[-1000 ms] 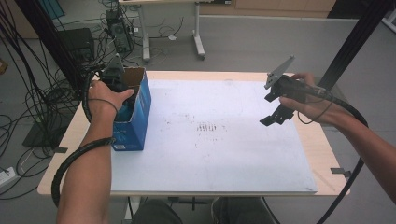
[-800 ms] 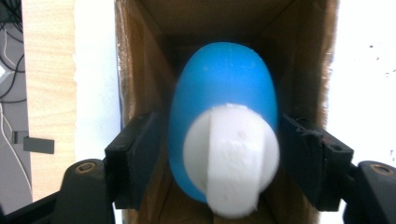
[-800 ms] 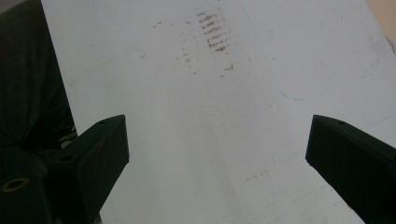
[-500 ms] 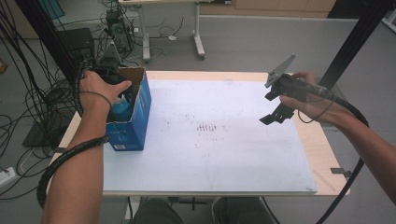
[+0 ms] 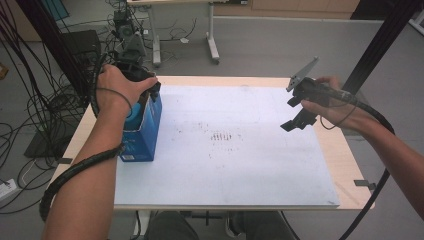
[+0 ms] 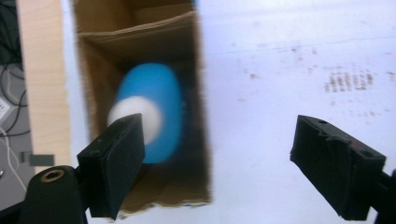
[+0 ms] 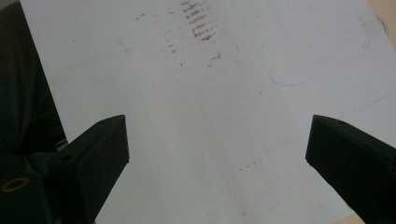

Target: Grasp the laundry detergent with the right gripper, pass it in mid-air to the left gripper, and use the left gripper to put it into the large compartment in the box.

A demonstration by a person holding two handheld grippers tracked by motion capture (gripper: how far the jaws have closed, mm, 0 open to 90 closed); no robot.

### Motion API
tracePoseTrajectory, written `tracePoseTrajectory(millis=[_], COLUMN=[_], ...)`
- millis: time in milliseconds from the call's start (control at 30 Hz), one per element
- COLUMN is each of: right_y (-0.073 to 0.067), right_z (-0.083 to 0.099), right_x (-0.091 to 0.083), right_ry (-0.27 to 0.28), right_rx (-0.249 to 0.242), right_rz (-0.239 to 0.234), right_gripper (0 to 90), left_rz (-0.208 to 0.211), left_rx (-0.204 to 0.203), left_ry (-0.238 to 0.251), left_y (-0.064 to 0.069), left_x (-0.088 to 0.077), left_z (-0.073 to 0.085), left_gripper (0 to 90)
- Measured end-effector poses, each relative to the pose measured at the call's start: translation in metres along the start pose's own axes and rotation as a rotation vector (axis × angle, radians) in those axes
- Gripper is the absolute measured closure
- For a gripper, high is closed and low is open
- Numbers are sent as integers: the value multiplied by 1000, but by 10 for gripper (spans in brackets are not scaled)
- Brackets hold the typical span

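A blue carton (image 5: pixel 145 132) stands upright at the left of the white board (image 5: pixel 240 165), its top open. Inside it lies a blue bottle (image 6: pixel 159 107) with a white cap; its top (image 5: pixel 134 114) shows in the high view. My left gripper (image 5: pixel 150 90) hangs just above the carton's mouth. In the left gripper view its jaws (image 6: pixel 215 135) have just been opening and stand wide apart, with nothing between them. My right gripper (image 5: pixel 291 112) is held in the air over the board's right side. It is open (image 7: pixel 217 135), with bare board beneath it.
The board covers most of a wooden table (image 5: pixel 345 165). Brown smudges (image 5: pixel 220 136) mark the board's middle. Black cables (image 5: pixel 45 105) and a dark stand crowd the floor at the left, and another desk's legs (image 5: pixel 212 40) stand beyond the far edge.
My left hand has lifted up from the carton's open top and its jaws have spread. The blue bottle stays inside. The right hand has kept still.
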State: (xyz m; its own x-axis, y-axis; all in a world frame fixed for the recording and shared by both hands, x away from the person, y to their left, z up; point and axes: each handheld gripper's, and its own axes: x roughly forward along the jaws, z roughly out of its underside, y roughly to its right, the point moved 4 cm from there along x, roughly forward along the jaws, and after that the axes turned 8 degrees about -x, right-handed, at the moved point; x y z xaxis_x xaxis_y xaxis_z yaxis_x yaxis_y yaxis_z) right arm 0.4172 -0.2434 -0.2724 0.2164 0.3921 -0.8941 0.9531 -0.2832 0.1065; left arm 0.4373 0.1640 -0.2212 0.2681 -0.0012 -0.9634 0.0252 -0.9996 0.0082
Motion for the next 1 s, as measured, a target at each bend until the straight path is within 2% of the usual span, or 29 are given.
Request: tracePoseTrajectory(millis=[200, 267, 367, 500, 700, 1000], right_y=[9, 12, 15, 20, 26, 30], right_z=[2, 2, 1, 3, 4, -1], right_x=[1, 1, 2, 3, 2, 2], right_ry=[-25, -25, -26, -23, -26, -34], right_rx=[4, 5, 12, 23, 34, 30], right_rz=[6, 7, 7, 6, 10, 16], right_gripper=[59, 60, 60, 59, 59, 60], left_rz=[62, 64, 111, 134, 144, 149], left_rx=[39, 52, 59, 88, 111, 141], left_ry=[6, 7, 10, 15, 12, 12], left_y=[29, 37, 50, 66, 79, 90], left_x=[-5, -4, -4, -3, -1, 0], left_z=[-3, -3, -3, -2, -2, -4], left_gripper=[144, 133, 102, 101, 106, 105])
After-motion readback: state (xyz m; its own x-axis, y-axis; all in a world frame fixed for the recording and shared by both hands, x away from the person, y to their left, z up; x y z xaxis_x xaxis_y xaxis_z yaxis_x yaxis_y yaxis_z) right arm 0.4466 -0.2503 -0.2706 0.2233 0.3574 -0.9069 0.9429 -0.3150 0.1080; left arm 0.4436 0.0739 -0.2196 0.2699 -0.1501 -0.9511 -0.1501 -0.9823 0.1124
